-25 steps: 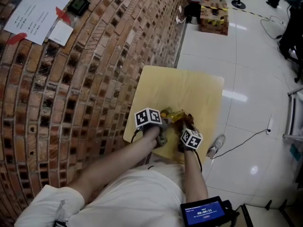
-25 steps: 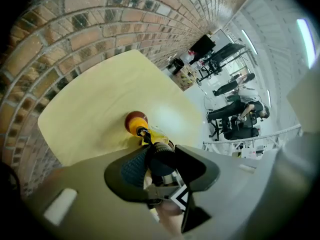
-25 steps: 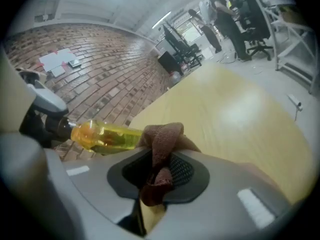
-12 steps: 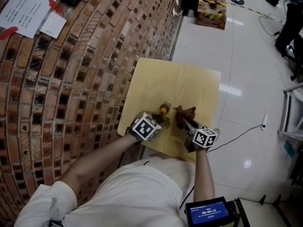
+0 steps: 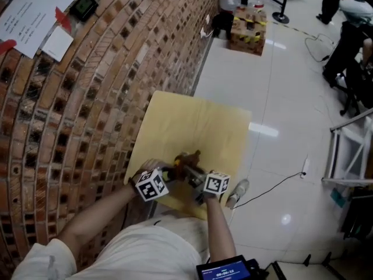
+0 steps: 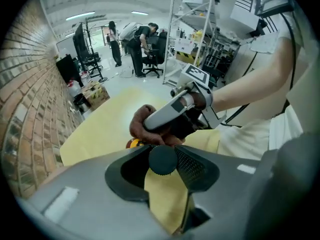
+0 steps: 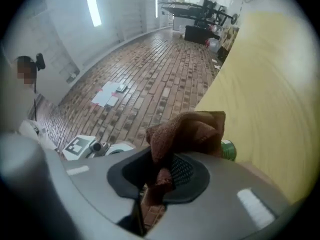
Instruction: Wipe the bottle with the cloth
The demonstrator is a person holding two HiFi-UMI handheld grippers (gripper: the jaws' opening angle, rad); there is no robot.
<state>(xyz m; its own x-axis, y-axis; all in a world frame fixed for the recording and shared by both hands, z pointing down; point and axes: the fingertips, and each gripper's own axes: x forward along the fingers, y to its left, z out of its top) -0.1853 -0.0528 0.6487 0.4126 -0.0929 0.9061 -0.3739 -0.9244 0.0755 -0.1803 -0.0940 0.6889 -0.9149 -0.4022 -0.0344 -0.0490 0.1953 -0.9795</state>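
Note:
A small yellow bottle (image 5: 178, 169) is held over the near part of the yellow table (image 5: 192, 121). My left gripper (image 5: 171, 174) is shut on it. In the left gripper view its dark ribbed cap (image 6: 163, 160) sits between the jaws, and a yellow bit of the bottle (image 6: 133, 143) shows beyond. My right gripper (image 5: 196, 171) is shut on a brown cloth (image 5: 187, 158). In the left gripper view the cloth (image 6: 145, 126) lies against the bottle. In the right gripper view the cloth (image 7: 187, 129) bunches out of the right gripper (image 7: 165, 171), with a green part (image 7: 227, 149) beside it.
A brick wall (image 5: 87, 98) runs along the table's left side. White tiled floor (image 5: 291, 127) with a cable lies to the right. A cardboard box (image 5: 247, 25) stands at the far end. People and metal shelving (image 6: 200, 29) are in the background.
My left gripper has rolled over with the bottle in it. My right gripper has risen and brought the cloth up against the bottle. Both grippers now sit closer together.

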